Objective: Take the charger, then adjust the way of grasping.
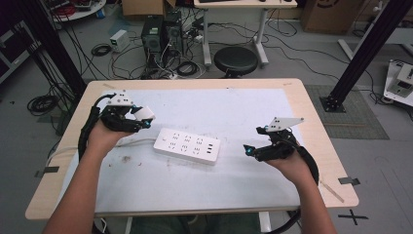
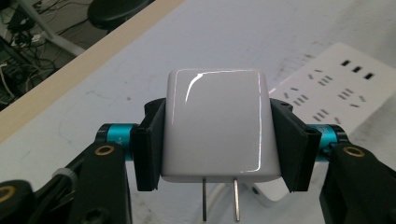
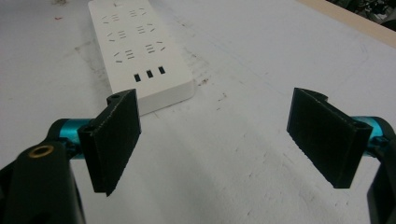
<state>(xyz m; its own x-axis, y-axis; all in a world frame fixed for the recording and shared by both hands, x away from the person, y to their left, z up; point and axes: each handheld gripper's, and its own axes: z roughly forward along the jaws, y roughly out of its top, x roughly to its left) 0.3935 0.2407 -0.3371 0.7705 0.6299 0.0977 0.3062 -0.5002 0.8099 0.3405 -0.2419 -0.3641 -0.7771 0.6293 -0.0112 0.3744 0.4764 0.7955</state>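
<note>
— At the table's left side, item one?
— Left gripper (image 1: pixel 144 118), held above the white mat (image 1: pixel 253 105); jaws clamped on a white plug adapter (image 2: pixel 218 126), its two metal prongs (image 2: pixel 219 198) pointing down.
— Item two?
— Right gripper (image 1: pixel 255 140), over the mat's right part; jaws spread wide, nothing between them.
— Between the two?
— White power strip (image 1: pixel 187 145), lying flat mid-mat, apart from both grippers; its cord (image 1: pixel 132 143) runs off toward the left hand (image 1: pixel 104 137).
— Beyond?
— Black stool (image 1: pixel 235 60), behind the table (image 1: pixel 311 114).

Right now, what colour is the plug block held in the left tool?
Glossy white plug block, clearest in the left gripper view.
</note>
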